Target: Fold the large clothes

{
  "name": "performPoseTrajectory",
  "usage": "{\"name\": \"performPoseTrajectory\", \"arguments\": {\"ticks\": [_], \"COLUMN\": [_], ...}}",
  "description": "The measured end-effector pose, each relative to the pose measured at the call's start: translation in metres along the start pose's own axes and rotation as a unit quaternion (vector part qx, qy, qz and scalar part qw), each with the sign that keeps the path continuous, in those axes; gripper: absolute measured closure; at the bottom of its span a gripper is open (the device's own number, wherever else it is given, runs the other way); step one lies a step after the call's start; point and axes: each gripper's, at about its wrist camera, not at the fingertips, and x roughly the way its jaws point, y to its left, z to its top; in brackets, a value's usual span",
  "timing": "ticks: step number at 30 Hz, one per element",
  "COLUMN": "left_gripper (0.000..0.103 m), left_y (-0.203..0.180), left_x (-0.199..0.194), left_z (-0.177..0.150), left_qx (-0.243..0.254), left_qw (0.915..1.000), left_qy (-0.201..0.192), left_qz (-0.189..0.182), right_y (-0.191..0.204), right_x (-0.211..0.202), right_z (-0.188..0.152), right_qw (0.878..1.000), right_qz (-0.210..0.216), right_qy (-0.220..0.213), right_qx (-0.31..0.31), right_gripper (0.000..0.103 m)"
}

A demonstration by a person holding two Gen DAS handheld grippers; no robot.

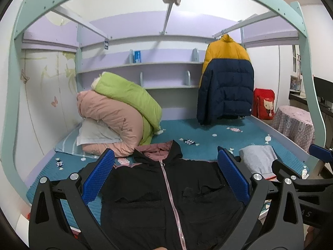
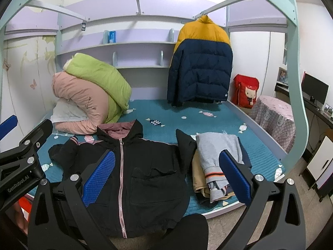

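The left gripper is hovering nearest the camera with its blue-padded fingers standing wide apart and pinching nothing; between them the black hooded jacket is lying front-up, and whether the pads are brushing the cloth cannot be told. The right gripper is likewise hanging over the bed with its fingers spread wide and gripping nothing; one pad is showing over the jacket's front, the other over the pile of folded clothes.

The black hooded jacket is lying flat on the teal bedspread at the near edge of the bed, its pink zipper closed and its pink-lined hood pointing toward the far wall; one sleeve is spreading out to the left, the other is bending up beside the grey garment on top of the folded pile, just to the jacket's right.

Farther back on the left, a pink quilt and a green quilt are sitting stacked on a white pillow; at the far right a yellow and navy puffer jacket is hanging from the bed frame, with a red cushion beside it.
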Motion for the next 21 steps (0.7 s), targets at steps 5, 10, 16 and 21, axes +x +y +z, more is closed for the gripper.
{"name": "performPoseTrajectory", "arguments": {"ticks": [5, 10, 16, 21], "left_gripper": [0.004, 0.005, 0.004, 0.005], "left_y": [0.004, 0.014, 0.030, 0.069], "left_x": [0.046, 0.102, 0.179, 0.250], "left_z": [-0.012, -0.029, -0.061, -0.091], "left_qx": [0.009, 0.006, 0.033, -0.029], "left_qw": [0.9991, 0.9969, 0.9909, 0.9799], "left_qy": [0.041, 0.078, 0.129, 0.197], "left_qz": [0.002, 0.008, 0.020, 0.005], "right_y": [0.007, 0.019, 0.044, 0.070], "right_x": [0.041, 0.092, 0.168, 0.231], "right_z": [-0.001, -0.002, -0.014, -0.025], "right_qw": [0.999, 0.996, 0.987, 0.977], "right_qz": [0.015, 0.028, 0.044, 0.078], "right_qy": [0.037, 0.083, 0.153, 0.199], "right_qx": [0.001, -0.002, -0.019, -0.020], "right_gripper": [0.007, 0.007, 0.007, 0.007]}}
